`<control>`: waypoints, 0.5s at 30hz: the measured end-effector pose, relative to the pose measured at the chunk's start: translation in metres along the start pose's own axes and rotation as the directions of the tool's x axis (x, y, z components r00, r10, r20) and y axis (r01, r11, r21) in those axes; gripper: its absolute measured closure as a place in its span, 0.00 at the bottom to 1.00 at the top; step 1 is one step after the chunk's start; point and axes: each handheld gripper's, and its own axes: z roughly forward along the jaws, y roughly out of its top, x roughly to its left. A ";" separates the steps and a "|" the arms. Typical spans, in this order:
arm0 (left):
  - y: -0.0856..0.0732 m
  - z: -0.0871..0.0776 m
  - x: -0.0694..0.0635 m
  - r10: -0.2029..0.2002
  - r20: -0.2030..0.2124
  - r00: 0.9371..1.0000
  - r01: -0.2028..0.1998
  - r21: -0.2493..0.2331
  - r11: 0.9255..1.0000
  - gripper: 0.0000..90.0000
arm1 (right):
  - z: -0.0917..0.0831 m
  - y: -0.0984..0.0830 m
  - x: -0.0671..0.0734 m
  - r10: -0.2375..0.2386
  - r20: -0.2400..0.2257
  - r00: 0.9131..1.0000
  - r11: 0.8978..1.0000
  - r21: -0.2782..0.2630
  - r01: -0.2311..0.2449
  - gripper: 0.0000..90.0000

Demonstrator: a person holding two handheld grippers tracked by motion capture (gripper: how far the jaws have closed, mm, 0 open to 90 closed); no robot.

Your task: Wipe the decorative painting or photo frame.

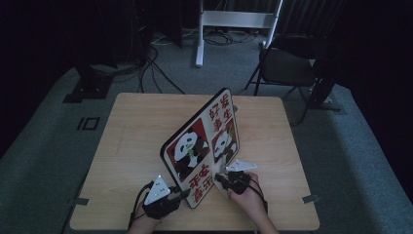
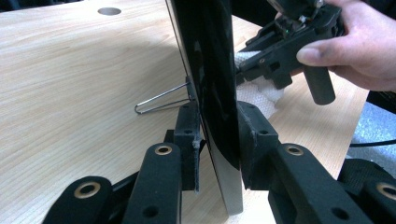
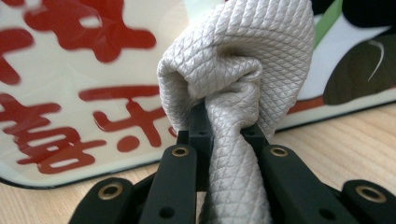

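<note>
Left gripper (image 1: 182, 194) is sitting at the table's (image 1: 131, 126) near edge, jaws clamped on the lower corner of the board (image 1: 202, 146). Its own view is catching what the high view is not: the board (image 2: 212, 84) seen edge-on, a thin glossy slab pinched between both pads, with a bent wire stand (image 2: 161, 101) sticking out of its back and resting on the wood.

The board is standing tilted in the middle of the table, its printed face turned toward the right hand. Count from above: one board, two panda pictures, red characters in the other two quarters, rounded corners, dark rim.

Right gripper (image 1: 225, 179) is just beside the board's face, near its lower part, jaws closed tight on a cloth (image 3: 238, 70). The right gripper view is showing the weave: pale grey, quilted in small diamonds, bunched into a knot-like wad that is pressing against the glossy face by the red characters. The left gripper view is showing a bit of that cloth (image 2: 261, 95) behind the board.

Table: light wood grain, one, square.
</note>
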 end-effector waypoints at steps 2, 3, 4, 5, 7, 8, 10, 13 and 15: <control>0.000 0.000 0.000 0.000 0.000 1.000 0.000 -0.001 1.000 0.81 | 0.003 -0.005 -0.001 0.005 0.006 1.000 1.000 0.017 -0.005 0.90; 0.000 0.000 0.000 0.001 -0.001 1.000 -0.001 0.000 1.000 0.81 | 0.003 -0.006 -0.002 0.011 0.001 1.000 1.000 0.021 -0.011 0.90; 0.000 0.000 0.000 0.001 -0.001 1.000 -0.001 0.000 1.000 0.81 | 0.003 -0.006 -0.002 0.011 0.001 1.000 1.000 0.021 -0.011 0.90; 0.000 0.000 0.000 -0.001 0.001 1.000 0.001 -0.001 1.000 0.81 | 0.004 -0.007 -0.003 0.013 0.000 1.000 1.000 0.024 -0.013 0.90; 0.000 0.000 0.000 -0.002 0.001 1.000 0.002 -0.003 1.000 0.81 | 0.002 -0.007 -0.004 0.021 -0.006 1.000 0.999 0.035 -0.020 0.90; 0.000 0.000 0.001 -0.003 0.001 1.000 0.003 -0.004 1.000 0.81 | 0.001 -0.006 -0.004 0.022 -0.005 1.000 0.999 0.031 -0.022 0.90; 0.000 0.000 0.001 -0.005 0.001 1.000 0.005 -0.006 1.000 0.81 | -0.005 -0.002 -0.004 0.027 -0.010 1.000 1.000 0.013 -0.026 0.90; 0.000 0.000 0.001 -0.005 0.001 1.000 0.005 -0.006 1.000 0.81 | -0.015 0.008 -0.004 0.022 -0.009 1.000 0.999 -0.031 -0.022 0.90; 0.000 0.000 0.001 -0.006 0.000 1.000 0.006 -0.008 1.000 0.81 | -0.023 0.017 -0.004 0.019 -0.010 1.000 0.998 -0.065 -0.019 0.90</control>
